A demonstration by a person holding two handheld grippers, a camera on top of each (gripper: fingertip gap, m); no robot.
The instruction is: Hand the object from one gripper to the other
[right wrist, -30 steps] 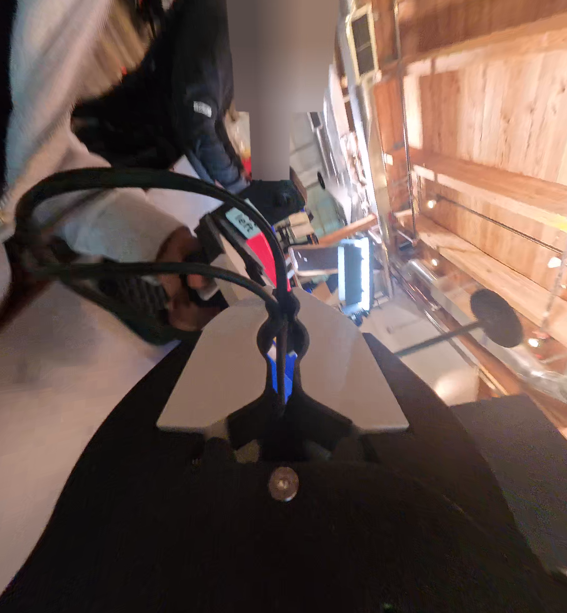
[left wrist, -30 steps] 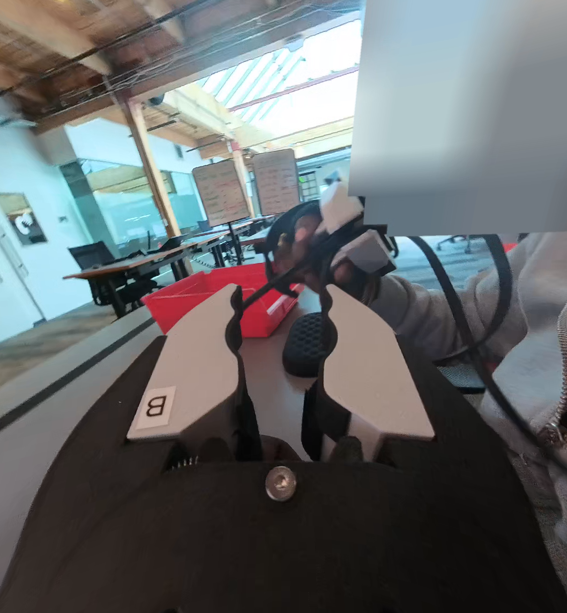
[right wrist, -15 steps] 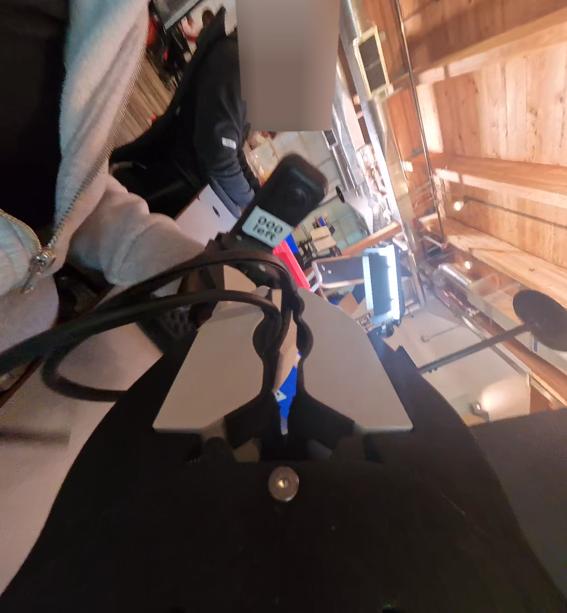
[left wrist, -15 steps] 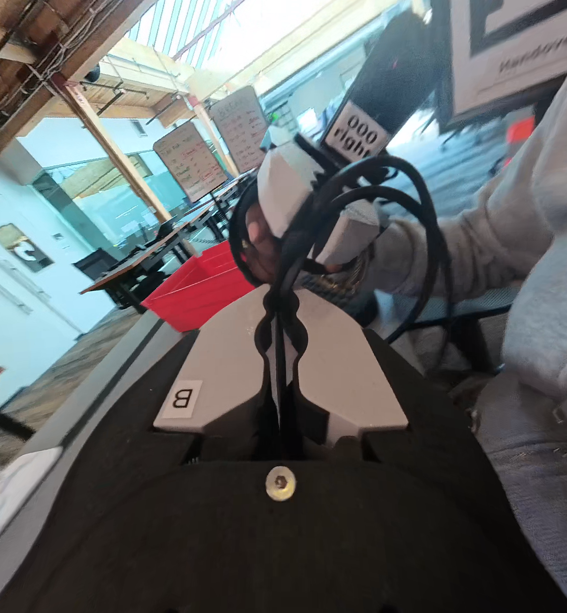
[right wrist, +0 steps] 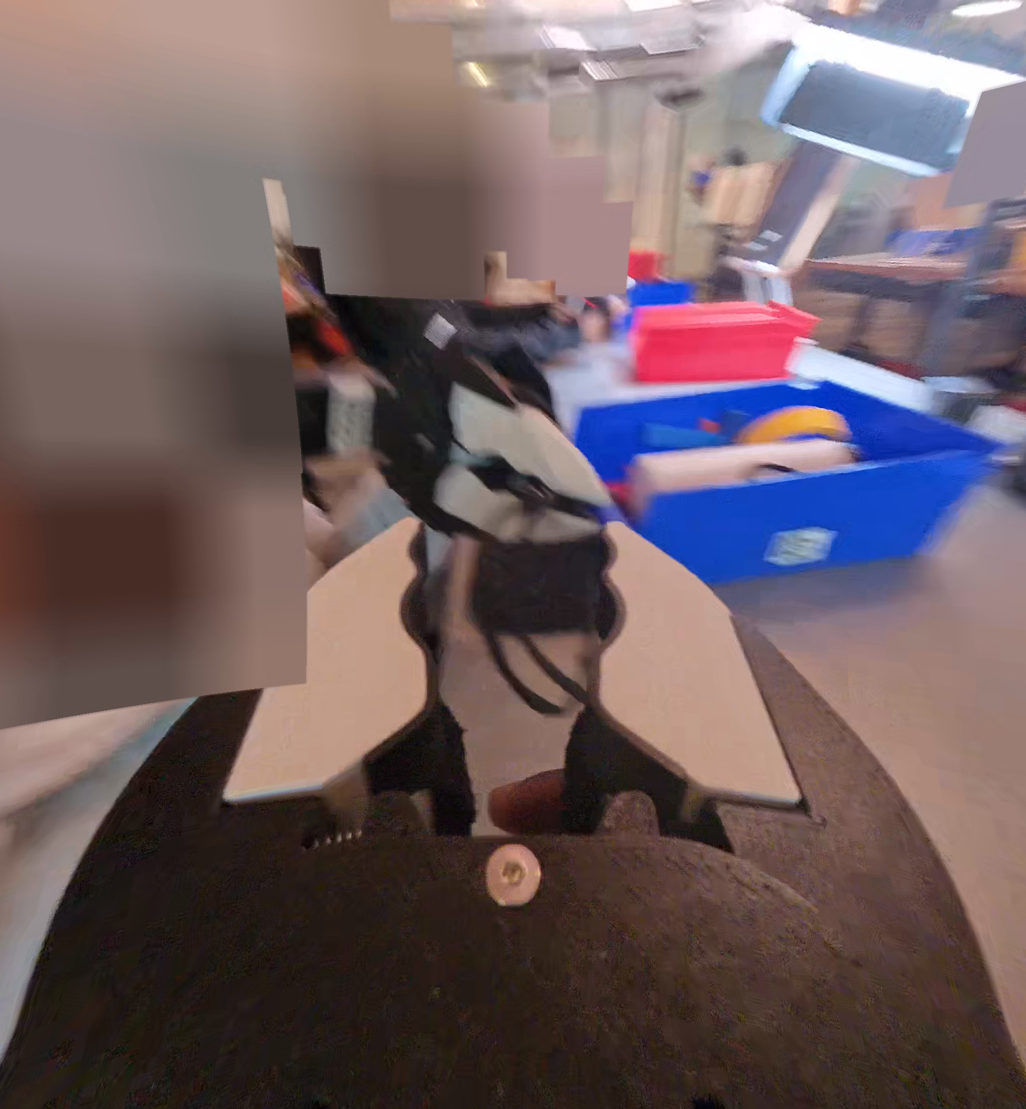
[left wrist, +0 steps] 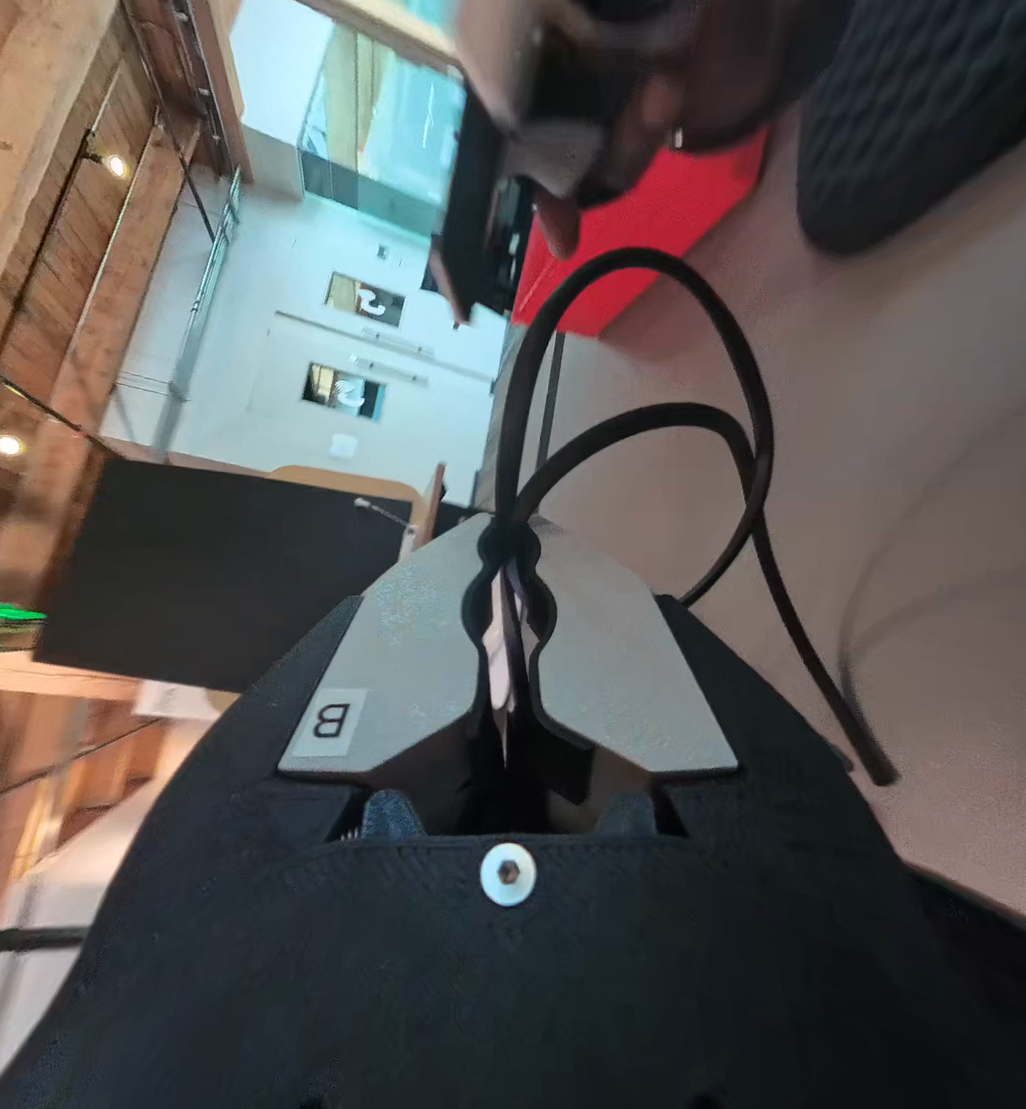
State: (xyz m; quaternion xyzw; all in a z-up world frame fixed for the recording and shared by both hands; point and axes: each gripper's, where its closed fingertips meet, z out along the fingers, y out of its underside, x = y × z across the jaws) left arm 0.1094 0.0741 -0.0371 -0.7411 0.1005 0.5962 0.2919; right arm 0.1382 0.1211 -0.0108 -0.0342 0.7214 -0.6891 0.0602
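A thin black cable (left wrist: 738, 384) is pinched between the grey fingers of my left gripper (left wrist: 507, 537), which is shut on it. Two loops arc out ahead and to the right over the grey table (left wrist: 918, 540), and one loose end hangs down at the right. My right gripper (right wrist: 516, 534) is open and empty. In the blurred right wrist view the left gripper (right wrist: 516, 456) shows just beyond the open fingers, with the cable (right wrist: 534, 678) hanging below it. In the left wrist view a blurred hand (left wrist: 588, 120) with the other gripper shows at the top.
A red bin (left wrist: 648, 240) stands on the table ahead, next to a black textured pad (left wrist: 918, 120). In the right wrist view a blue bin (right wrist: 798, 510) with several objects sits at the right, and a red bin (right wrist: 714, 348) stands behind it. The left wrist view is rolled sideways.
My right gripper has opened, let go of the cable and drawn back. My left gripper closed on the cable a moment ago, still holds it, and has rolled sideways away from the right.
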